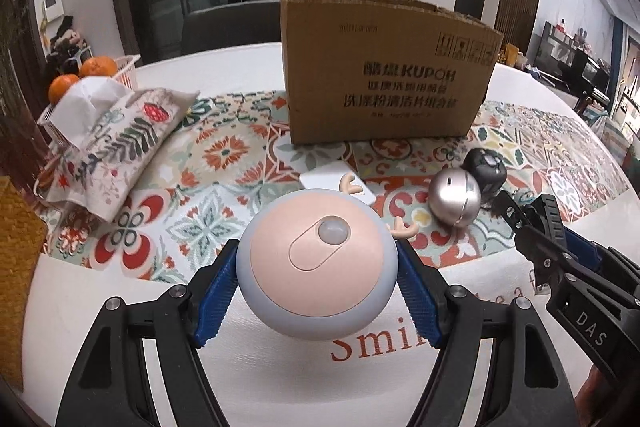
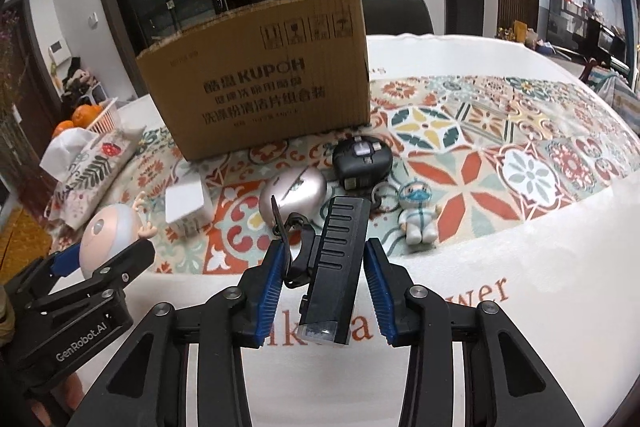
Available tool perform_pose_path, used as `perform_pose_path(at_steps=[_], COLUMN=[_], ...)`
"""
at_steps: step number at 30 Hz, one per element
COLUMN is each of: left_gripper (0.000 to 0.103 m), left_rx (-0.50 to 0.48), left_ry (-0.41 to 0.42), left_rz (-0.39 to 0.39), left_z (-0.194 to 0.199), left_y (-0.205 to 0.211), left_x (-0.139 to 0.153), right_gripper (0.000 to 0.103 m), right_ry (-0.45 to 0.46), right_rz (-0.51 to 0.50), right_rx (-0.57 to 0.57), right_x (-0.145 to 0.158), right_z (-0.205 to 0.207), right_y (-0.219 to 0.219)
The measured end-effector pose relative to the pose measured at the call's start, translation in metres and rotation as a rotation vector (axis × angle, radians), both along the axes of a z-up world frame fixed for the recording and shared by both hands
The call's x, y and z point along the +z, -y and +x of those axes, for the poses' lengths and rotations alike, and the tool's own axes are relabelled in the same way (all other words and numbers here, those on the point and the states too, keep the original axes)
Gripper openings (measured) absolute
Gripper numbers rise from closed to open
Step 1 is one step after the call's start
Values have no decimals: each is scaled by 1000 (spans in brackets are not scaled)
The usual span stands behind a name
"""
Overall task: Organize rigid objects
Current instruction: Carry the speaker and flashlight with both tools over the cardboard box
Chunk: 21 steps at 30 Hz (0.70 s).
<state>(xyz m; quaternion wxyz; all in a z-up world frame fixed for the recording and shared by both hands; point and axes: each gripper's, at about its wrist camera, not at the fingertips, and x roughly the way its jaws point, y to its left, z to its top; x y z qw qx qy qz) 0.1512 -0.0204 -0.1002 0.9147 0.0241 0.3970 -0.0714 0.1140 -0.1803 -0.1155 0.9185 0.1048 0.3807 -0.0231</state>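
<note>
Left tongs (image 1: 318,267) clamp round deer night-light (image 1: 316,263); right tongs (image 2: 326,275) spread wide around black flashlight (image 2: 336,267), pads not touching; cardboard box (image 1: 384,67) behind on surface (image 1: 120,307).

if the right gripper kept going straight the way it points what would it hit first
Probably the black key fob ahead of the right gripper, which straddles a black rectangular device; the cardboard box stands behind. Depth is unclear.

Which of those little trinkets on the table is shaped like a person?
The small white figurine, a seated figure in a white suit with a blue face mask. Beside it, the silver egg-shaped object and the black gadget are plain rounded shapes.
</note>
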Motion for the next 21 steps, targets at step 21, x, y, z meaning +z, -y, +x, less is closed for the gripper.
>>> perform_pose_path(at_steps=[21], left_gripper=[75], left_rx=[10], left_ry=[149], left_rz=[-27], left_z=[19], left_y=[13], left_x=[66], right_gripper=[41], right_ry=[180], right_rz=[-10], right_rx=[31], right_x=[63], right_z=[16], right_y=[12])
